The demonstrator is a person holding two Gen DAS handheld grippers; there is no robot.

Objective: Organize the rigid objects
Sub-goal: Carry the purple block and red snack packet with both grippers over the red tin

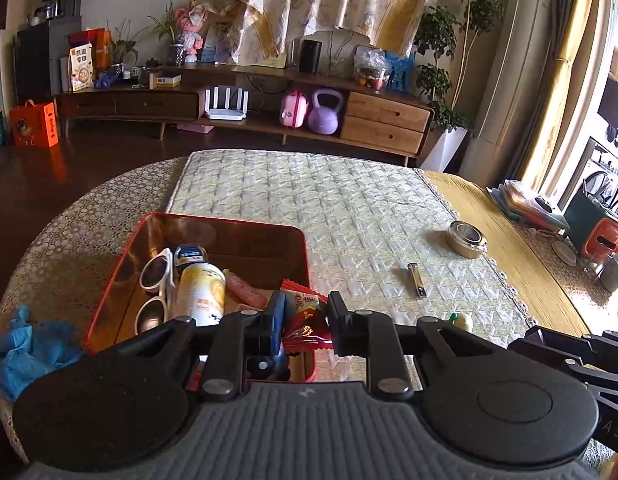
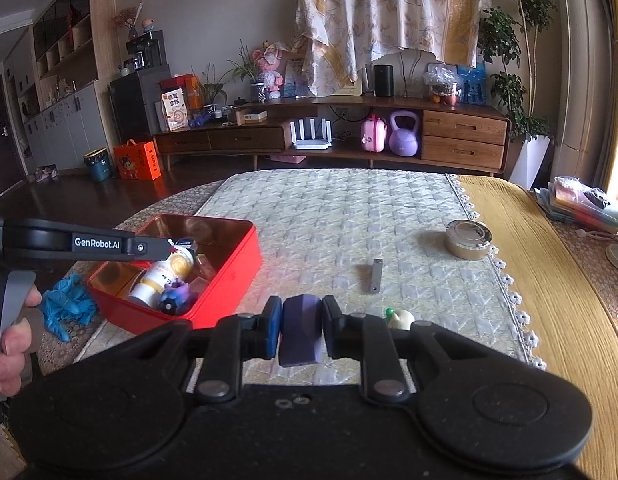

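A red tin (image 1: pixel 197 220) (image 2: pixel 237 280) sits on the left of the quilted mat. It holds white sunglasses (image 1: pixel 157 284), a yellow-and-white bottle (image 1: pixel 201 296) (image 2: pixel 165 276), a pink item (image 1: pixel 245 290) and a purple toy (image 2: pixel 173 296). My left gripper (image 1: pixel 307 320) (image 2: pixel 171 247) is over the tin's near right corner, shut on a red snack packet (image 1: pixel 307 322). My right gripper (image 2: pixel 301 328) is above the mat, right of the tin, shut on a purple block (image 2: pixel 301 330). On the mat lie a nail clipper (image 1: pixel 417 280) (image 2: pixel 376 276), a round metal tin (image 1: pixel 467 240) (image 2: pixel 469 240) and a small yellowish item (image 1: pixel 461 320) (image 2: pixel 401 318).
Crumpled blue gloves (image 1: pixel 29 344) (image 2: pixel 67 308) lie left of the red tin. A yellow cloth (image 2: pixel 529 248) covers the table's right side, with a pile of packets (image 2: pixel 581 204) at its far edge. A hand (image 2: pixel 13 344) grips the left gripper's handle. A wooden cabinet (image 2: pixel 461 144) stands across the room.
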